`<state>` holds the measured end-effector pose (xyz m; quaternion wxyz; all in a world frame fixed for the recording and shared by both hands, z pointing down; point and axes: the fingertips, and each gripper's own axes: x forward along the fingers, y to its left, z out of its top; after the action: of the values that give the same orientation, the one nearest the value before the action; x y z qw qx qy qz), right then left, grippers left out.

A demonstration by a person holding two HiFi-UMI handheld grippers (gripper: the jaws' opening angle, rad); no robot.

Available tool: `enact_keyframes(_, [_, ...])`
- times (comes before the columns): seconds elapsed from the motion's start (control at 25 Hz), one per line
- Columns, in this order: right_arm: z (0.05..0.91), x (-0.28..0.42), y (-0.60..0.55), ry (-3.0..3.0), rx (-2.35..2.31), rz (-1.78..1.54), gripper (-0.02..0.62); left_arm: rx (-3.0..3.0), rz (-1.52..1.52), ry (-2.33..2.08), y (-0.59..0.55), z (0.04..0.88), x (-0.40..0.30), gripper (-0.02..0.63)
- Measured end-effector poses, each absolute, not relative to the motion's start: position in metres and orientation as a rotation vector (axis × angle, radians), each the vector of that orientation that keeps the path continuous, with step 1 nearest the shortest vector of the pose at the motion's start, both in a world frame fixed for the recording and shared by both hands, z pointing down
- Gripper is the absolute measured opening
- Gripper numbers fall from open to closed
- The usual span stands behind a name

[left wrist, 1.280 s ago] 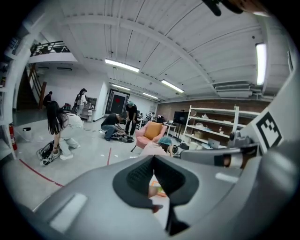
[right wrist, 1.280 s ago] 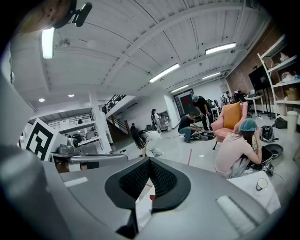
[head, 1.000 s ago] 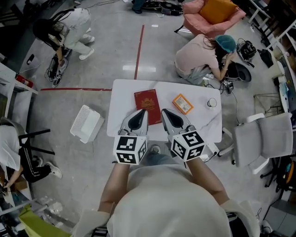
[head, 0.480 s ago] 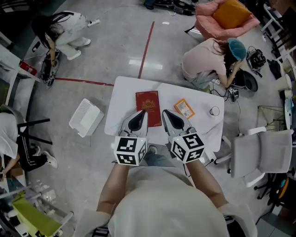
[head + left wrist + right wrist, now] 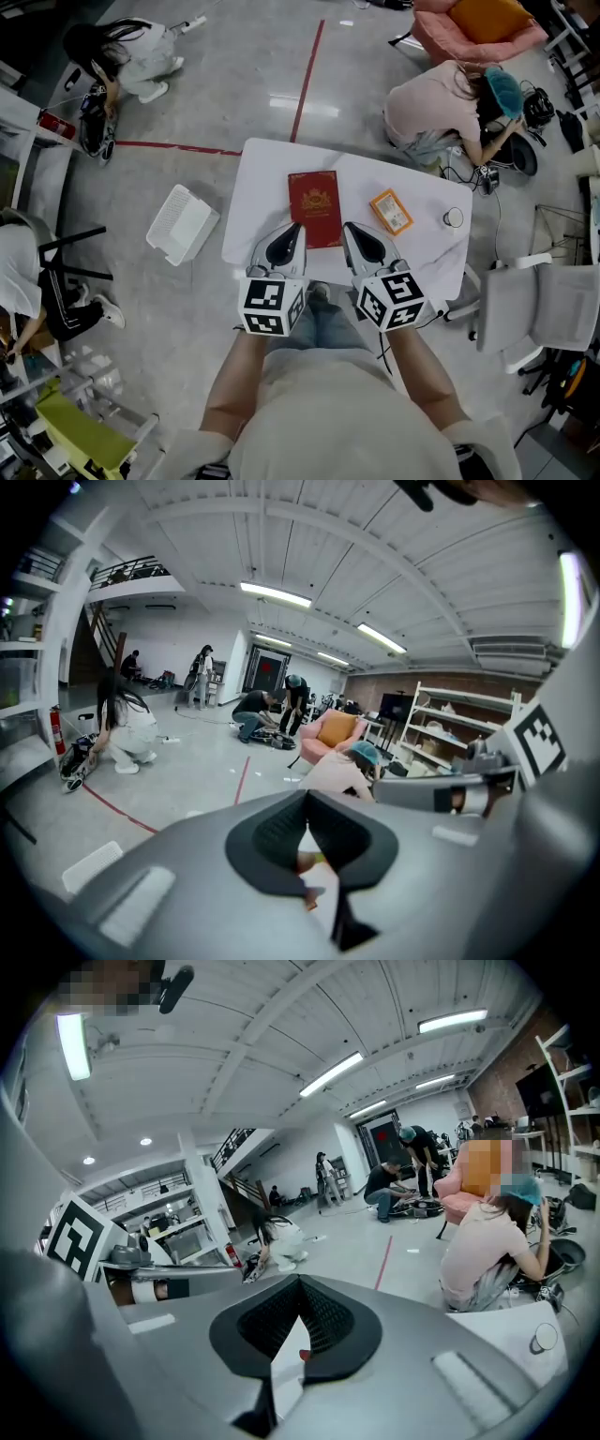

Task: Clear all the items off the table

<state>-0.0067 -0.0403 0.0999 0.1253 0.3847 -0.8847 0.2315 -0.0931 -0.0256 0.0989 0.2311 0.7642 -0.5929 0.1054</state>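
Observation:
A white table point(image 5: 262, 178) carries a dark red booklet point(image 5: 316, 195), an orange packet point(image 5: 390, 211) and a small round white object point(image 5: 454, 217). My left gripper point(image 5: 295, 228) hangs shut and empty over the table's near edge, just left of the booklet's near end. My right gripper point(image 5: 347, 228) is shut and empty too, at the booklet's near right corner. In the left gripper view the jaws point(image 5: 309, 829) meet, and a sliver of the table shows between them. The right gripper view shows its jaws point(image 5: 298, 1312) closed as well, with the round object point(image 5: 543, 1338) at far right.
A white basket point(image 5: 182, 223) lies on the floor left of the table. A person point(image 5: 448, 108) crouches behind the table's far right corner among cables. A white chair point(image 5: 534, 305) stands to the right, a black chair point(image 5: 66, 272) to the left. Another person point(image 5: 127, 56) crouches far left.
Both grippers have sunk a little toward the table's near edge and stayed shut. The head view has shifted, so the table and booklet now sit slightly further right and lower.

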Motion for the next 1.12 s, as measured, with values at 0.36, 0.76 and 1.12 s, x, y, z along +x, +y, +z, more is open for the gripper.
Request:
enact_keyframes(0.36, [0.153, -0.025, -0.062, -2.498, 1.127, 0.732, 0.000, 2.041, 0.319, -1.597, -0.050, 0.152, -0.122, 0.009])
enact_keyframes(0.76, [0.215, -0.020, -0.079, -2.399, 1.150, 0.762, -0.001, 1.943, 0.378, -1.567, -0.061, 0.225, -0.137, 0.009])
enact_keyframes(1.12, [0.277, -0.015, -0.078, -2.310, 1.136, 0.809, 0.000, 1.876, 0.399, -1.537, -0.064, 0.279, -0.137, 0.009])
